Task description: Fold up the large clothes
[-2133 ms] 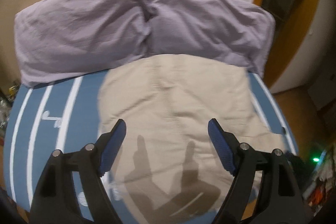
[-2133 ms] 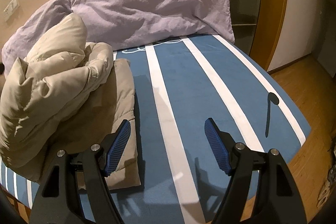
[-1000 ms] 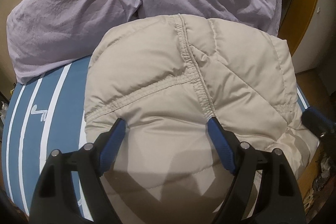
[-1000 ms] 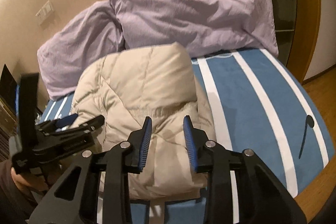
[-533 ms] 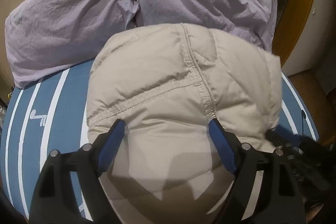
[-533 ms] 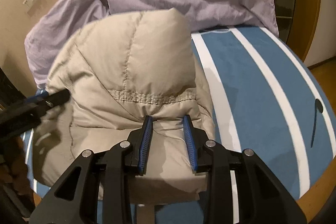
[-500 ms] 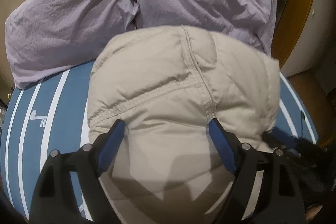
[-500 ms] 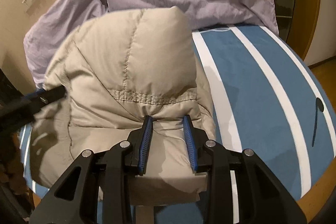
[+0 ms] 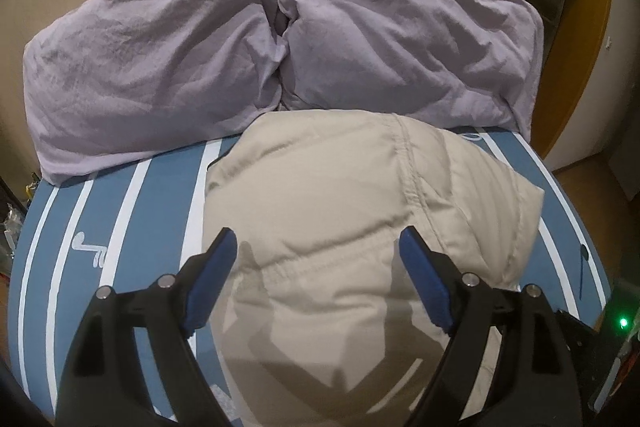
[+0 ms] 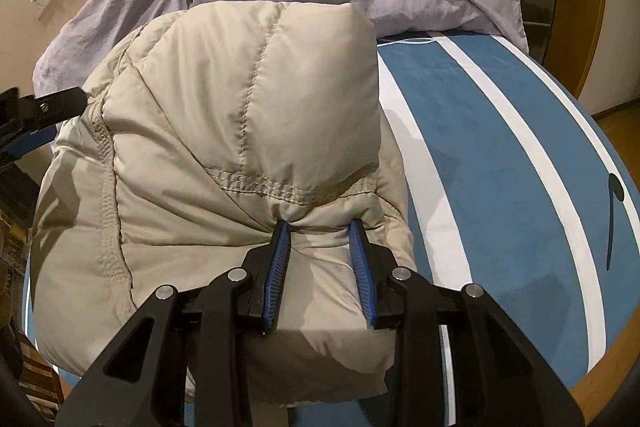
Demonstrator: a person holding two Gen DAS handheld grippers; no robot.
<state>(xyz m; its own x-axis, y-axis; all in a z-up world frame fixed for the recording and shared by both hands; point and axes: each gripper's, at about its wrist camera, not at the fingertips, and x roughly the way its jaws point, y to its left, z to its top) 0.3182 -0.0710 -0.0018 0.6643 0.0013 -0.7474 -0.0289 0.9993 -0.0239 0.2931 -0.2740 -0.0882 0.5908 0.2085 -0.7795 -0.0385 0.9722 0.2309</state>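
Right wrist: right tool (image 10: 320, 227) clamped on beige jacket (image 10: 224, 115) fold; left tool (image 9: 316, 239) wide apart above jacket.

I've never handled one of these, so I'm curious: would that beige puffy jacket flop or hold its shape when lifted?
Probably floppy: the beige puffy jacket bunches where the right gripper pinches it. Its quilted panels look puffed, so likely light for its bulk and springy. The smooth shell may slip.

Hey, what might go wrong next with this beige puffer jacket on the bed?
The right gripper pinches only a small bunch of the puffy beige jacket; slick fabric may slip out. The left gripper is open, so once released the fold may spring apart. The bundle overhangs the near edge of the bed and may slide off.
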